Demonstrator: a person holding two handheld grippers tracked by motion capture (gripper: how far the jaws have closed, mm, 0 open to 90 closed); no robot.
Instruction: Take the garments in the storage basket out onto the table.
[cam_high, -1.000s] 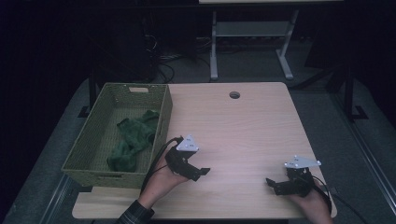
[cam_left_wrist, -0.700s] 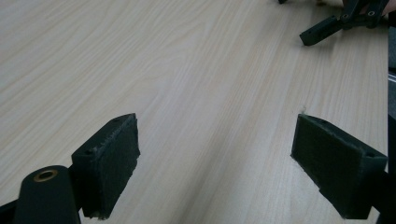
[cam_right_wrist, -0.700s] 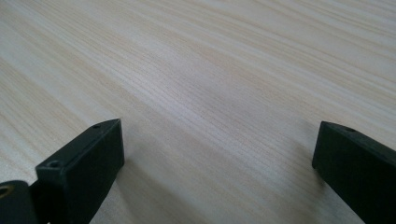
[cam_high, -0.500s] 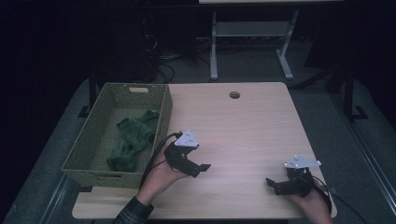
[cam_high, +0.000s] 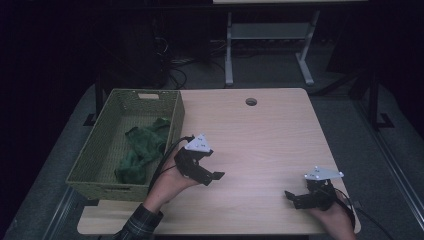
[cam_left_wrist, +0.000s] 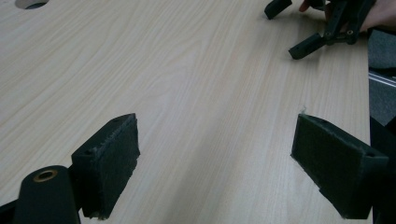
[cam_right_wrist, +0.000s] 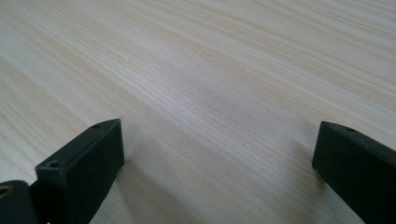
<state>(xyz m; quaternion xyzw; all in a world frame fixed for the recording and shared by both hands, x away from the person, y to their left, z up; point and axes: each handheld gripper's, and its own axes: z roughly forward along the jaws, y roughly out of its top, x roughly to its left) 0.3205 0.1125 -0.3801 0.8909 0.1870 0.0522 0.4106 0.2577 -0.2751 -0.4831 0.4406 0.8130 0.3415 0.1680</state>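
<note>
Dark room w/ a metal stand and loose cables behind; up front, a pale wood surface (cam_high: 260, 135) w/ a round cable hole (cam_high: 251, 101) near its far edge. From the high view we see a green woven basket (cam_high: 95, 167) hanging over the surface's left side, and a crumpled green cloth (cam_high: 142, 152) lying inside it, toward the near-right part. Our left gripper (cam_high: 212, 176) hovers just beside the basket's right wall, pointing away from it toward mid-surface, jaws apart, nothing held. Our right gripper (cam_high: 295, 197) sits near the front right corner, jaws apart, empty too.

Left gripper view: both padded jaws stand wide over bare wood grain, nothing between them; the right gripper (cam_left_wrist: 292, 30) shows farther off at top right.

Right gripper view: jaws wide, low over plain wood, nothing held.

Risks as we judge them: the cloth is behind the left gripper's aim, so a reach needs a turn over the basket wall; clipping the rim could shove or tip the basket, since part of it overhangs the edge. Cloth is limp, so a shallow pinch may catch only a fold and drop it.
</note>
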